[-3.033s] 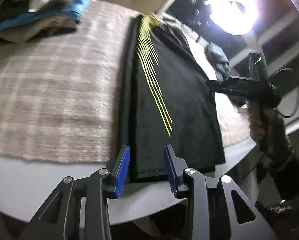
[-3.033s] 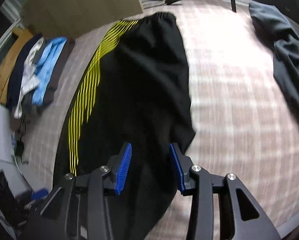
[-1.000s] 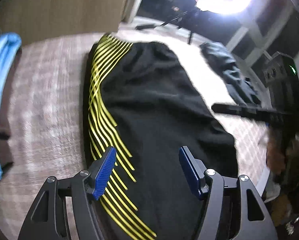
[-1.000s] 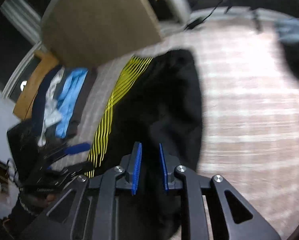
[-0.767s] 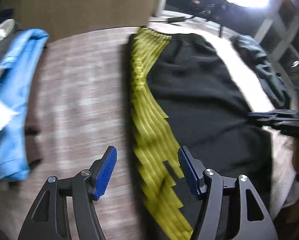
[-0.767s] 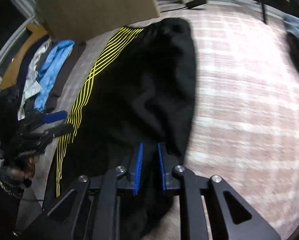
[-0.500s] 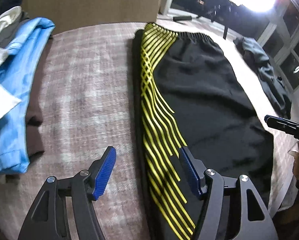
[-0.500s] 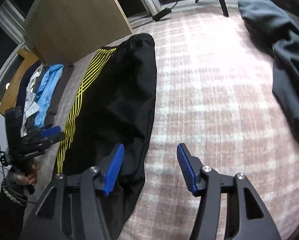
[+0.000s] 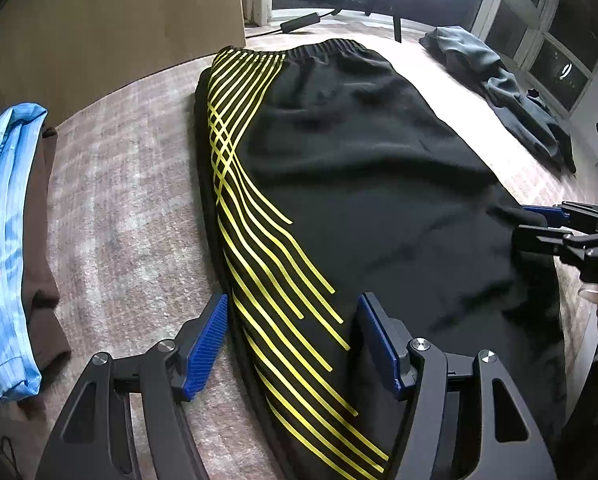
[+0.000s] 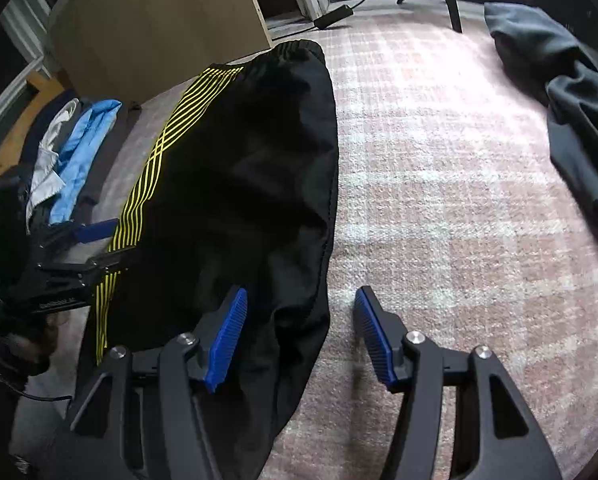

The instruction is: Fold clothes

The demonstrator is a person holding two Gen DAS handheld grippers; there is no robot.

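black yellow-striped shorts [image 9: 359, 184] flat on blanket

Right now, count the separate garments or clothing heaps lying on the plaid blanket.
3: black shorts with yellow stripes in the middle, a dark grey garment far right, and a stacked pile topped by a blue shirt at left; more may lie beneath it.

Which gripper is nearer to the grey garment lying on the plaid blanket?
Right. The right gripper is at the black shorts' plain edge, facing the grey garment. The left gripper is at the yellow-striped edge, with the shorts between it and the garment.
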